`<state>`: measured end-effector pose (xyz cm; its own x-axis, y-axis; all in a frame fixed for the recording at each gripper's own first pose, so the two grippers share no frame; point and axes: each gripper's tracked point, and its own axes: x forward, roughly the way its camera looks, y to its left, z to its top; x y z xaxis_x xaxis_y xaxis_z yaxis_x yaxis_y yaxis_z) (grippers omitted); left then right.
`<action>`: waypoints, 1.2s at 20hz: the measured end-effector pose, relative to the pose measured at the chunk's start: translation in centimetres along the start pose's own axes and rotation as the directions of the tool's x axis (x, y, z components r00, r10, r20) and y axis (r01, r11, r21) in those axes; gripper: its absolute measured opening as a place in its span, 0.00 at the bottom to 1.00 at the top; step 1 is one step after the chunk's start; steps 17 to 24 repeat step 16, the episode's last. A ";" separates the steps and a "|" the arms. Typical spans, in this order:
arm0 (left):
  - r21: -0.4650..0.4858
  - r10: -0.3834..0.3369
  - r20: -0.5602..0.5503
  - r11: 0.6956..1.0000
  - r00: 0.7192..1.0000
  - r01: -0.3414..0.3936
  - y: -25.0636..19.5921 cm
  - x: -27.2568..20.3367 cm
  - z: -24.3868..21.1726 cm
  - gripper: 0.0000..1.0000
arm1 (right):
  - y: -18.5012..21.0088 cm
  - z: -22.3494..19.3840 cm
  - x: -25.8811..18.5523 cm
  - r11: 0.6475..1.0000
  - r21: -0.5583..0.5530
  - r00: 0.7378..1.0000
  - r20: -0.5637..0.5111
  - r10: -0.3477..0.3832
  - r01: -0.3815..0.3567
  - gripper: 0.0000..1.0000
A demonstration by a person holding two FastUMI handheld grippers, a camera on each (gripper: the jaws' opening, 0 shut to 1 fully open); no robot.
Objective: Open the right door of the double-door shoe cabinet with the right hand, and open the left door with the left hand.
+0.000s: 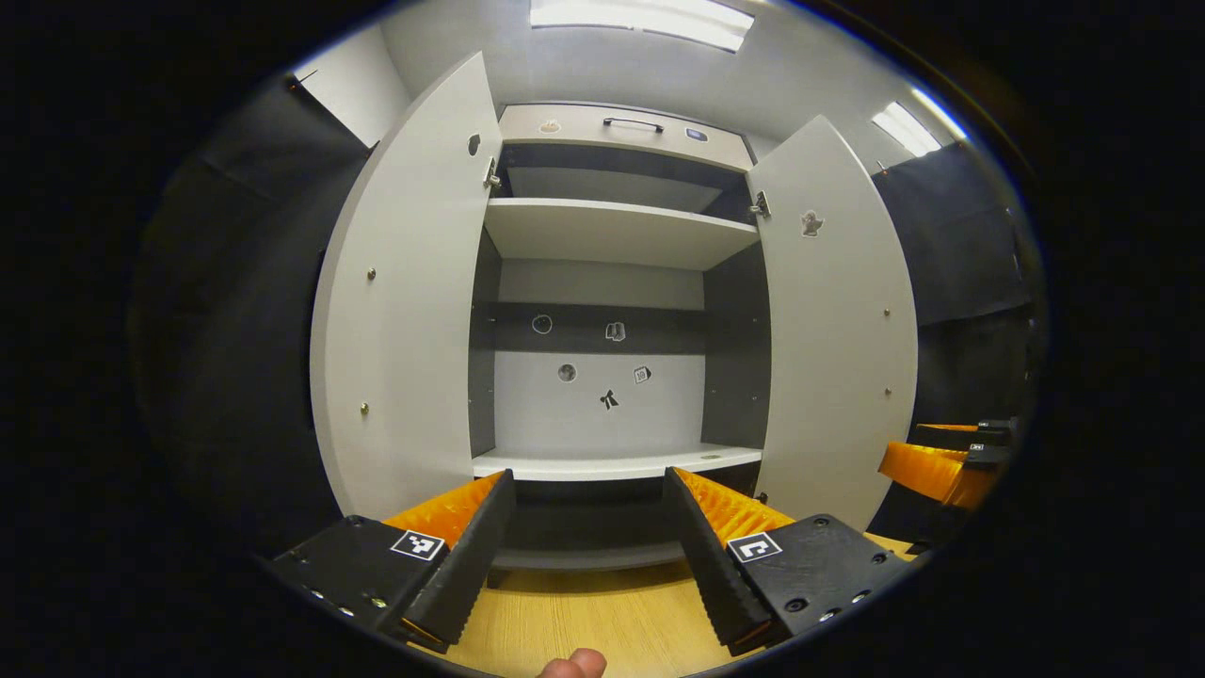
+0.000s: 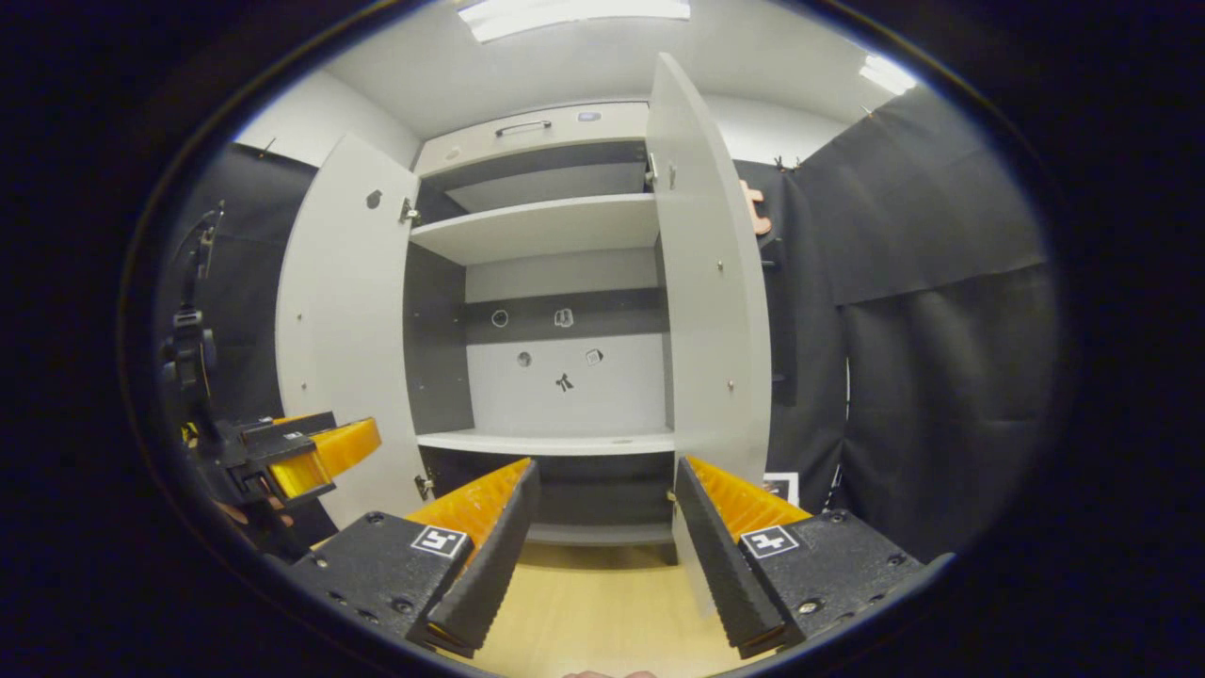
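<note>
In the left gripper view the left door [image 1: 395, 301] of the shoe cabinet [image 1: 612, 127] stands swung wide, its inner face toward the camera. Next to it the cabinet's inside is open to view: an upper shelf [image 1: 612, 231], a lower shelf [image 1: 612, 461] and a few small stickers [image 1: 610, 399] on the back panel. Farther right the right door [image 1: 833, 320] is swung out too. The left gripper [image 1: 588, 546] sits low in front of the opening, its fingers apart and holding nothing, over a wooden floor [image 1: 584, 621]. The right gripper [image 2: 602, 551] in its own view is likewise spread and empty, with the right door's edge [image 2: 706, 282] just beside its right finger.

By my judgement both doors are already open, so little of the task is left.

The main risk from here is a knock. The right door hangs close to the right gripper, and a careless sideways move could catch its edge and swing it back toward shut. The left door could be nudged the same way.

Around the cabinet hangs dark cloth [image 2: 932, 282]. A drawer handle [image 1: 633, 123] sits on the top panel. The other gripper shows at the far right edge of the left gripper view [image 1: 946, 461]. Nothing stands between the fingers and the cabinet.
</note>
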<state>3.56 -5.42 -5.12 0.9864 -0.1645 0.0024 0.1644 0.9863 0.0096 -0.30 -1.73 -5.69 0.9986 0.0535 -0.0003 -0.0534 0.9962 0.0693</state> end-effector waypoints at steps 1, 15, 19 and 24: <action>-0.004 0.002 0.004 1.000 1.000 -0.002 0.0 -0.1 0.2 0.93 | 0.1 0.0 -0.1 1.000 0.001 1.000 0.002 0.003 -0.003 0.91; 0.002 -0.013 0.012 1.000 1.000 0.013 -1.0 -0.9 1.2 0.93 | 0.3 0.8 -0.8 1.000 -0.002 0.999 0.032 0.011 -0.011 0.91; 0.004 -0.016 0.014 1.000 1.000 0.016 -1.2 -1.0 1.4 0.93 | 0.4 0.7 -0.8 1.000 -0.001 1.000 0.028 0.013 -0.013 0.91; 0.004 -0.016 0.014 1.000 1.000 0.016 -1.2 -1.0 1.4 0.93 | 0.4 0.7 -0.8 1.000 -0.001 1.000 0.028 0.013 -0.013 0.91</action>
